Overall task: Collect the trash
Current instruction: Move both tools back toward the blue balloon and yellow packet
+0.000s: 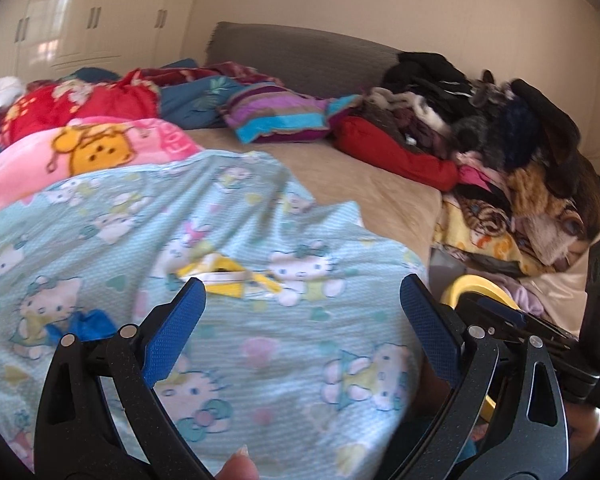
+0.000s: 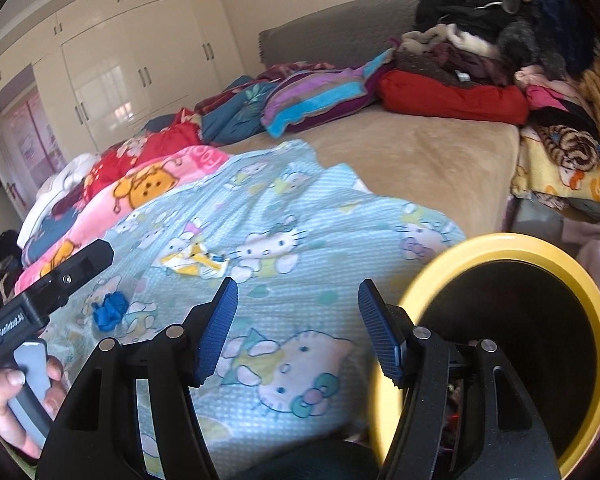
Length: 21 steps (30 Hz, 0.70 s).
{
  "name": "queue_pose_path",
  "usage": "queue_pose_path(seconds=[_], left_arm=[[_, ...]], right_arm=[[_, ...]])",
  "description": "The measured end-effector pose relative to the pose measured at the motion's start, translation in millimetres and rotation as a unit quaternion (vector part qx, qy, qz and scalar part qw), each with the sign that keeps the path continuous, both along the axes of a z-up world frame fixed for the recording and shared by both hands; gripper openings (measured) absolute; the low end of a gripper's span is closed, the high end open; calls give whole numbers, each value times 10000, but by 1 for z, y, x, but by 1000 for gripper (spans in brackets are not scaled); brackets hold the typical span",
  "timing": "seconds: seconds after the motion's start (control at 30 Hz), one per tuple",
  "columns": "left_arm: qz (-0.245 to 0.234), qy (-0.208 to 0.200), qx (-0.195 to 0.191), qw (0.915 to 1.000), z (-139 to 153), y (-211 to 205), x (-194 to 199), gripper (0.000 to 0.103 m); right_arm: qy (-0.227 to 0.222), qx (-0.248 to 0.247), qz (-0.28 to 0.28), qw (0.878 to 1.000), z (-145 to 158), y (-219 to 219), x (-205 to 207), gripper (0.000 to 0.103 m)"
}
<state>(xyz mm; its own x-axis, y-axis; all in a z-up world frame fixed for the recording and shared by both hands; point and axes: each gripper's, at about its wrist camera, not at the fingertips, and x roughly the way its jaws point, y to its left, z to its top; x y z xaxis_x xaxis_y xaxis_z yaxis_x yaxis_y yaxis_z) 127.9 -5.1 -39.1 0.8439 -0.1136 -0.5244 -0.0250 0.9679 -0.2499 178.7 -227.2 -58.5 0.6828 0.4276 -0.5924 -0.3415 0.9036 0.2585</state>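
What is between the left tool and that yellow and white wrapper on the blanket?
Nothing visible. The left tool is open, and only bare Hello Kitty blanket lies ahead of it up to the yellow and white wrapper. The blue scrap lies off to its left.

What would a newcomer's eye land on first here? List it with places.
First the light blue Hello Kitty blanket spread across the near bed, with a yellow-and-white wrapper crumpled mid-blanket and a blue scrap to its left. Next, the yellow-rimmed bin at the right, beside the open right gripper. Behind, a clothes pile against the headboard.
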Motion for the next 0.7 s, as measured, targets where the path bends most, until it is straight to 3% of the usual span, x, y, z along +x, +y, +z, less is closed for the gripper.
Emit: queue_pose_path(seconds=[0.4,0.47,0.7], left_arm=[[653,180,-11,9977,-15,63,-10,89],[817,279,27,9963,-20,75,-12,89],[1322,634,-76,9892,-41,112,-18,89]], right_arm=[[78,-153,647,9978,-6,78,25,60],[71,-254,805,9964,-9,94,29,52],[32,-886,1186,9890,-27,147,46,43]])
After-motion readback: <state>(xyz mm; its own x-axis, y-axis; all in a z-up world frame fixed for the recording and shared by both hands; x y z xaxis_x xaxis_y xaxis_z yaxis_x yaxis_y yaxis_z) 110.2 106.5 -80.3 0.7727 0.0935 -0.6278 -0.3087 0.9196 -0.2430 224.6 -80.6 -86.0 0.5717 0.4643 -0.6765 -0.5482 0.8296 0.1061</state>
